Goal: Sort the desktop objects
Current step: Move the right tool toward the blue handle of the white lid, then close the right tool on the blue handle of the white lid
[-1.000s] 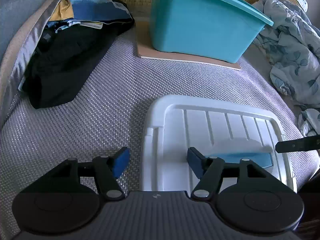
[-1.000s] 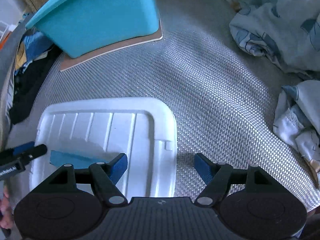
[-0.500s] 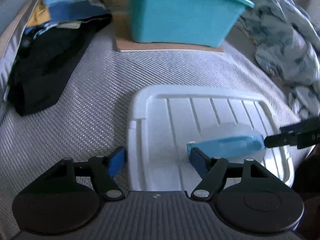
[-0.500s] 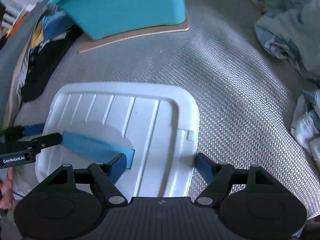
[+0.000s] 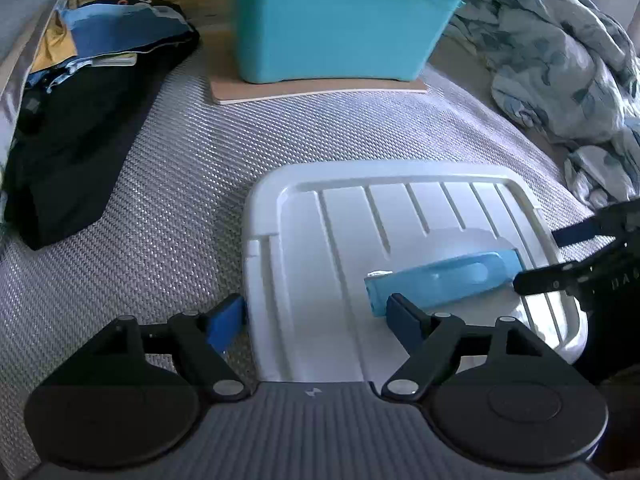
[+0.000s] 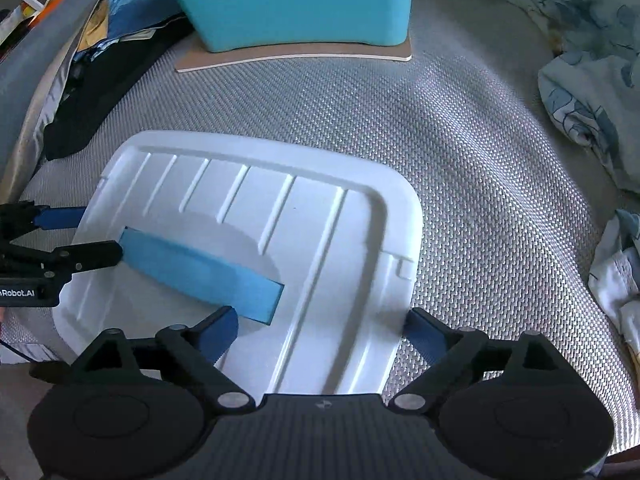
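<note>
Between each gripper's spread jaws sits an edge of the white lid (image 5: 348, 248), both released.

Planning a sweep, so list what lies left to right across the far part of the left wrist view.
Dark clothes pile → teal bin on its thin board → floral fabric.

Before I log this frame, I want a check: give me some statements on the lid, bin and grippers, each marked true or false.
1. The white lid lies flat on the woven mat. True.
2. The teal bin stands on the lid. False: it stands on a thin board.
3. Both grippers are open. True: left gripper, right gripper.
4. The lid's handle is red. False: it is blue.
5. Dark clothes lie left of the bin. True.
</note>
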A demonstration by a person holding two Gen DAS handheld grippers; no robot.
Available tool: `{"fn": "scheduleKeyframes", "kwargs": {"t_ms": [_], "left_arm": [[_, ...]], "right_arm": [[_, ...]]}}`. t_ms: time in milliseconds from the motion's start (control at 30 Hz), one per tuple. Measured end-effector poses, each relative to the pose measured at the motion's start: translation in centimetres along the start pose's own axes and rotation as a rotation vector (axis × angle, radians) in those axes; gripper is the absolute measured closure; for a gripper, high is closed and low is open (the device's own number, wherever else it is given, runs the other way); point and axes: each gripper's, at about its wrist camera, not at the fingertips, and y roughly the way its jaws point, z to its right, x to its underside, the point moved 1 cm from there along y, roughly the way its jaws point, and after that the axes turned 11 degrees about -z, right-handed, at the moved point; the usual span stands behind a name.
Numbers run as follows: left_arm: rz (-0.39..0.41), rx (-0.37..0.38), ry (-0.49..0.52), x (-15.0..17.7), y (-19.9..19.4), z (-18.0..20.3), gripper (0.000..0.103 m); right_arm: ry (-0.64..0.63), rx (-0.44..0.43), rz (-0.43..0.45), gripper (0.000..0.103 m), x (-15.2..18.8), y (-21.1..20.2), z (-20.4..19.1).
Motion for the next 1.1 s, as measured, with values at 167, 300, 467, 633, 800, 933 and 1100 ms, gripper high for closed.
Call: {"fn": "scheduleKeyframes", "kwargs": {"t_ms": [167, 300, 467, 633, 800, 933, 1100], "left_arm": [[-0.008, 0.003, 0.021, 0.1, 0.0, 0.2, 0.017], [-0.005, -0.031, 0.018, 0.1, 0.3, 0.9, 0.013], [0.004, -0.098, 0.060, 0.1, 0.4, 2.3, 0.009], [0.015, -0.113, 0.087, 0.3, 0.2, 2.4, 0.009], [0.047, -0.115, 0.241, 0.8, -0.1, 5.0, 0.029], [0.055, -0.099, 0.339, 1.1, 0.2, 7.9, 0.029], [0.060, -0.155, 0.317, 0.9, -0.4, 6.8, 0.028]], "right_arm": [[-0.003, -0.002, 0.005, 0.009, -0.2, 0.4, -0.1], [-0.005, 0.007, 0.020, 0.009, -0.2, 0.6, -0.3], [-0.021, 0.027, 0.033, 0.009, 0.0, 0.7, -0.4], [-0.048, 0.045, 0.058, 0.009, 0.3, 0.5, -0.4], [-0.067, 0.046, 0.091, 0.010, 0.4, 0.4, -0.6], [-0.098, 0.008, 0.108, 0.023, 0.2, 0.2, -0.8], [-0.075, -0.011, 0.115, 0.022, -0.1, 0.1, -0.5]]}}
